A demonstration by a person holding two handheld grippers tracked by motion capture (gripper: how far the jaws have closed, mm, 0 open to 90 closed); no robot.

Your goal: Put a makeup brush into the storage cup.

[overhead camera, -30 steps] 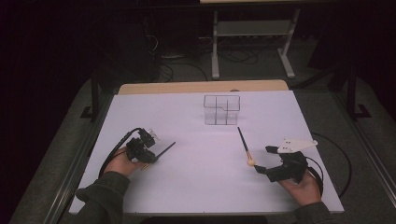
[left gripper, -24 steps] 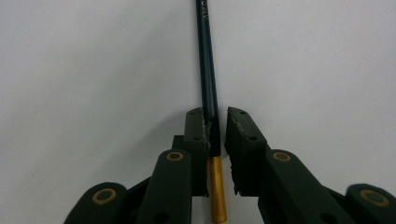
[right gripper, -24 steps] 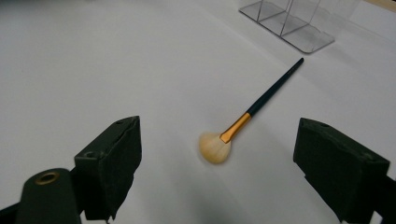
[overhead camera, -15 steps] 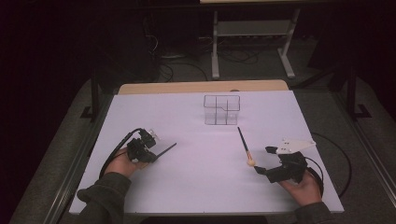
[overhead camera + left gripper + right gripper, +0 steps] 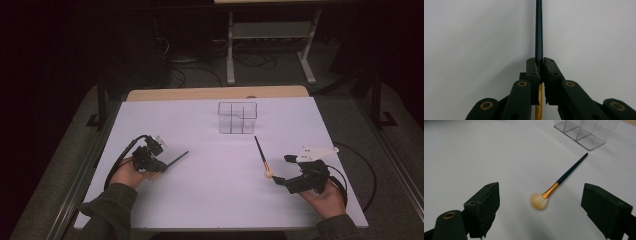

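**Two brushes on a white table, one pinched, one lying free**

Nearest the person, a hand in a dark green sleeve point(image 5: 111, 202) holds the left gripper point(image 5: 161, 166) over the near-left part of the white table top point(image 5: 210, 200). Its jaws are pressed together on the slim black handle of a second brush point(image 5: 538, 30); in the left gripper view the handle runs straight up from between the two pads, and a strip of gold ferrule shows below them. From above, that handle juts out towards the right and away, low over the table; whether its far end touches the surface cannot be told.

On the near-right side the other hand holds the right gripper point(image 5: 541, 206), which carries a grey three-cornered plate point(image 5: 315, 151) on top. Its jaws stand spread wide apart, pinching nothing. Between them and just beyond, flat on the table, lies a fan-shaped make-up brush with pale cream bristles, a gold ferrule and a black handle point(image 5: 560, 180). The bristle end is nearest the gripper and apart from both pads; the handle points away towards the far side.

Farther off, near the middle of the table's far half, stands a clear plastic organiser box with inner dividers point(image 5: 237, 117), near the handle tip but apart from it. Beyond the table, a pale metal stand point(image 5: 270, 30) sits on dark floor.
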